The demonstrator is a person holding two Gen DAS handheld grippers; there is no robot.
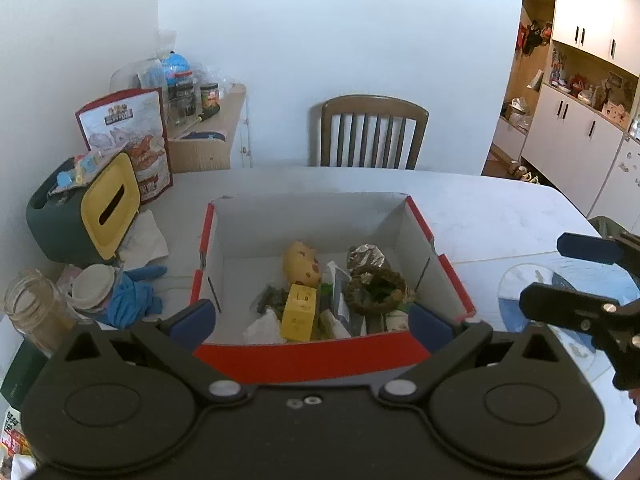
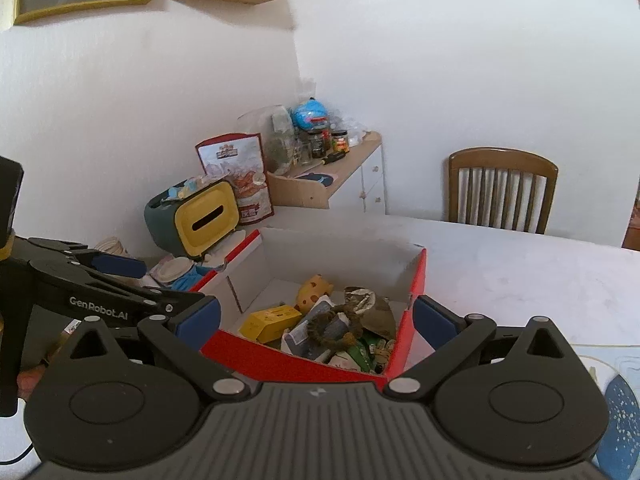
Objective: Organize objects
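The red box with white inner walls sits on the white bench, directly ahead of the left gripper, whose jaws stand wide apart and empty, straddling the near wall. The right gripper hangs over the box's near corner, jaws likewise spread, holding nothing. Inside the box lie a small yellow carton, a yellow spotted toy, a brown woven ring, crumpled foil and mixed packets. At 9 o'clock of the box: a green and yellow tissue holder, blue gloves, a glass jar. At 12 o'clock, a wooden chair. At 3 o'clock, a round blue-patterned mat.
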